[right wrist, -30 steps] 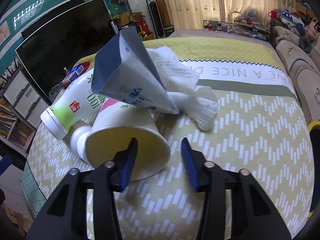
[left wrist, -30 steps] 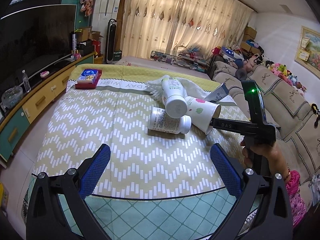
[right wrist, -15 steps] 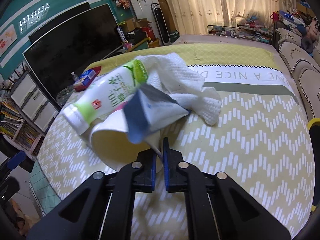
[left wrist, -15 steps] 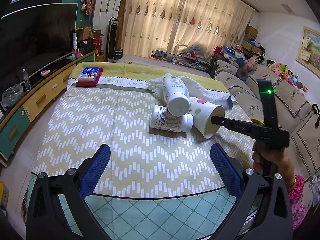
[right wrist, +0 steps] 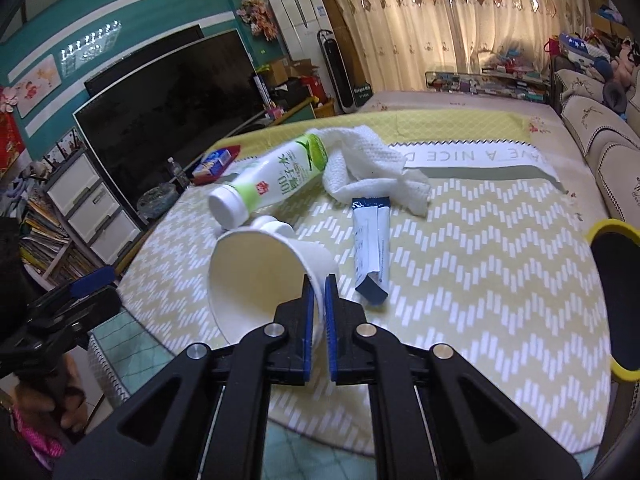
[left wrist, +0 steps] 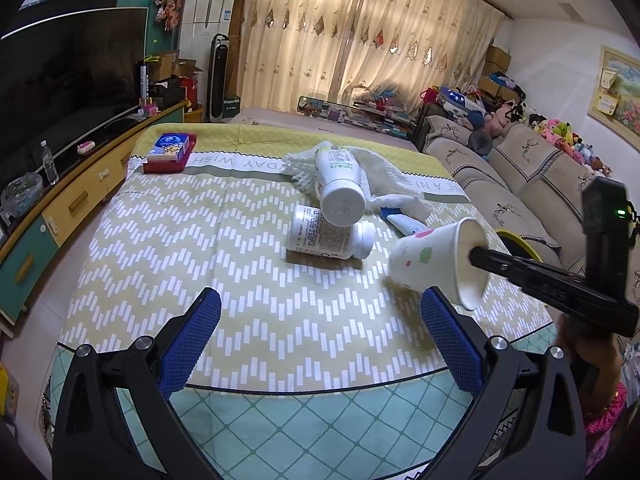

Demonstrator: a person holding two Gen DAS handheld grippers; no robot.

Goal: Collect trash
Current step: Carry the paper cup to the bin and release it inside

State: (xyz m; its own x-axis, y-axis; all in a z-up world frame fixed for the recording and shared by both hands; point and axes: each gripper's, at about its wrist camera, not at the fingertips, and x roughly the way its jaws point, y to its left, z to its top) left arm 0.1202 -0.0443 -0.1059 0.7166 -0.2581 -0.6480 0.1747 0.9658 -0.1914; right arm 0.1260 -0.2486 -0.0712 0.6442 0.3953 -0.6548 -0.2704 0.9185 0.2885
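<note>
The right gripper [right wrist: 319, 280] is clamped on the rim of the paper cup [right wrist: 256, 276], holding it tilted above the tablecloth [right wrist: 480, 280]; the left gripper [left wrist: 320, 320] hangs with jaws wide apart — nothing between them; 2 bottles — the green-label bottle [right wrist: 276, 176] across the white bottle [left wrist: 328, 236] — lie beside a white cloth [right wrist: 372, 176] and a blue sachet [right wrist: 370, 252].

White paper cup [right wrist: 256, 276], tilted, rim pinched.

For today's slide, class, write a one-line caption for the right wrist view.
Right tongs pinch the paper cup's rim above the chevron tablecloth, beside a sachet.
</note>
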